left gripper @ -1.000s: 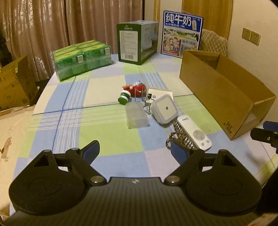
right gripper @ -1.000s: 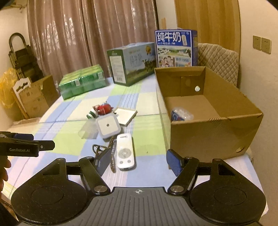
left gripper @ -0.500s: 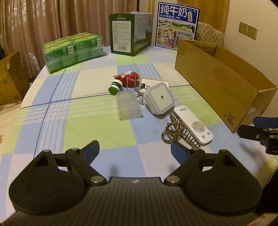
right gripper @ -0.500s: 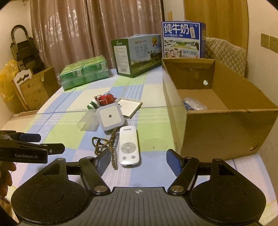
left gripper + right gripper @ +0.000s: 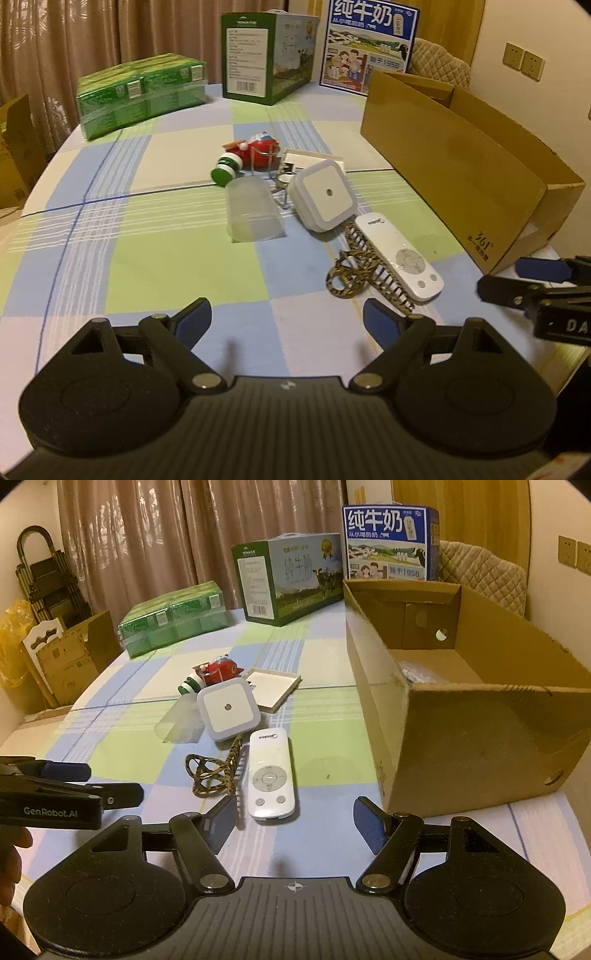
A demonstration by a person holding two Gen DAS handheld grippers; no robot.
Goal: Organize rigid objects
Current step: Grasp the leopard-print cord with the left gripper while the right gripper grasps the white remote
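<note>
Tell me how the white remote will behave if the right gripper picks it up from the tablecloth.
The white remote looks rigid, so it probably won't flex. Its smooth, rounded casing may slip unless pinched across its narrow width. It lies flat against the leopard-print hair clip, which may get nudged. The right gripper is open, aimed near it.

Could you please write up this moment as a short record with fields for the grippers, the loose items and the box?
left gripper: open, empty, above the table
right gripper: open, empty, just short of the white remote
beside remote: leopard-print hair clip, touching it
behind remote: square night light, clear cup on its side
cardboard box: open, something clear inside
</note>
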